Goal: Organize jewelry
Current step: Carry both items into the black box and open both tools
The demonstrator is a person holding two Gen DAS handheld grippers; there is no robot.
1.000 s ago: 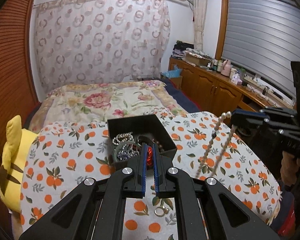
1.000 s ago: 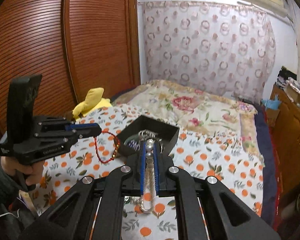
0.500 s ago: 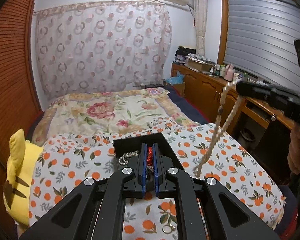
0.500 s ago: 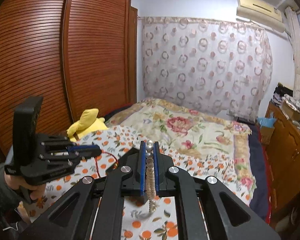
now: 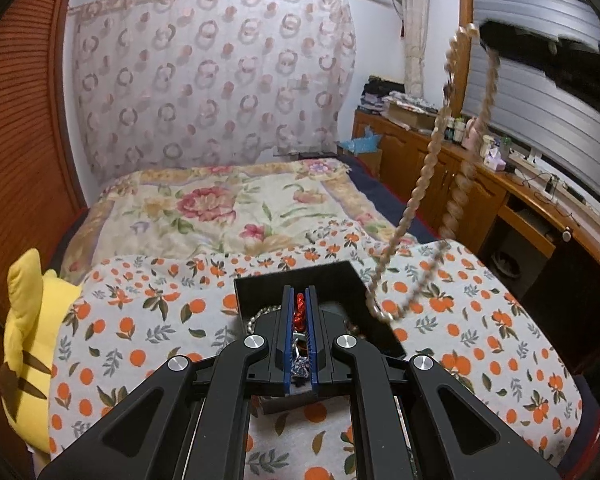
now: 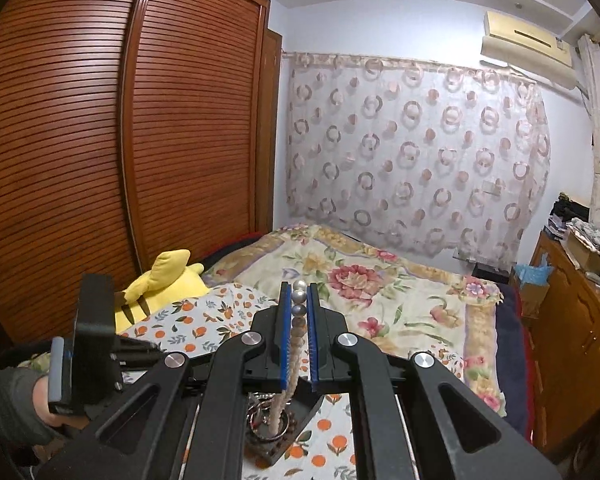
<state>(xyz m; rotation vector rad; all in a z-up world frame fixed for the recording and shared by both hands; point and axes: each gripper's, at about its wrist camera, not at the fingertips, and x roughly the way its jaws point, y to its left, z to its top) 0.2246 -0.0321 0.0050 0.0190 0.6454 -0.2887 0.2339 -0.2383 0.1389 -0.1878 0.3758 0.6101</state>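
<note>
A black jewelry box (image 5: pixel 340 280) sits on the orange-print cloth (image 5: pixel 140 320) and holds several chains and rings. My left gripper (image 5: pixel 299 304) is shut on a red bracelet (image 5: pixel 300 314) directly above the box. My right gripper (image 6: pixel 299 300) is shut on a pearl necklace (image 6: pixel 299 308), held high. The necklace hangs in a long loop in the left wrist view (image 5: pixel 428 168), its lower end over the box's right edge. In the right wrist view the box (image 6: pixel 276 428) lies below the fingers, mostly hidden. The right gripper's body (image 5: pixel 540 56) shows blurred at upper right.
A yellow plush toy (image 5: pixel 28 332) lies at the cloth's left edge. A floral bedspread (image 5: pixel 220 208) lies behind the cloth. A wooden cabinet with clutter (image 5: pixel 480 184) runs along the right. A brown slatted wardrobe (image 6: pixel 120 140) stands at left.
Both grippers rose. The right gripper lifted the pearl necklace much higher, so its loop now dangles by the box. The left gripper moved over the box with the red bracelet.
</note>
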